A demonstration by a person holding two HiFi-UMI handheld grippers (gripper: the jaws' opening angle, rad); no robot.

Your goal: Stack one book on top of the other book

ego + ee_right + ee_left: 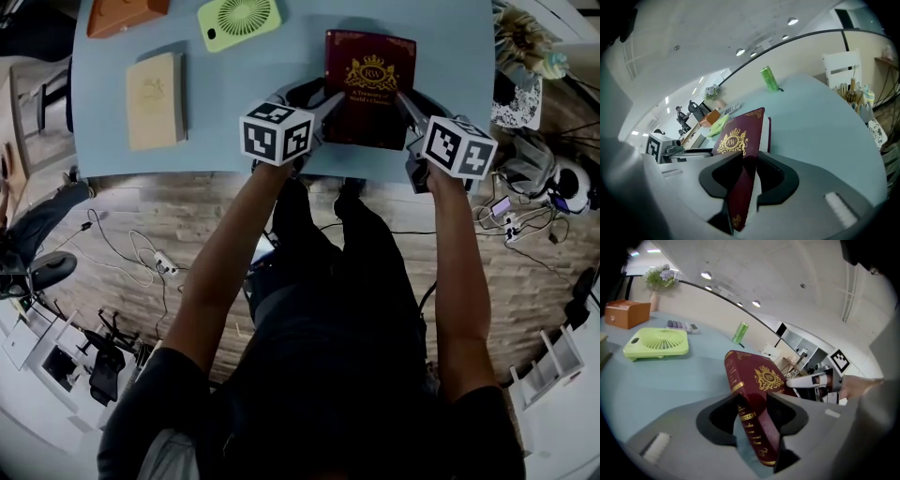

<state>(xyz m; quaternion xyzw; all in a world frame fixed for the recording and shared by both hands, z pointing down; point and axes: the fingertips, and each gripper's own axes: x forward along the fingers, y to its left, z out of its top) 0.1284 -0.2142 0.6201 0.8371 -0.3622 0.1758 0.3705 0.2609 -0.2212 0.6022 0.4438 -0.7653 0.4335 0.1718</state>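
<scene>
A dark red book [368,86] with a gold crest is held just above the pale blue table [281,141] near its front edge. My left gripper [323,111] is shut on the book's spine side [752,427]. My right gripper [405,117] is shut on the opposite edge [743,187]. In the left gripper view the book [757,394] tilts up between the jaws. A tan book [155,100] lies flat on the table's left part, well apart from both grippers.
A lime green fan [239,22] and an orange-brown box [124,14] sit along the table's far side. A green can [769,78] stands farther off. Cables and a power strip [159,262] lie on the wood floor below the table's front edge.
</scene>
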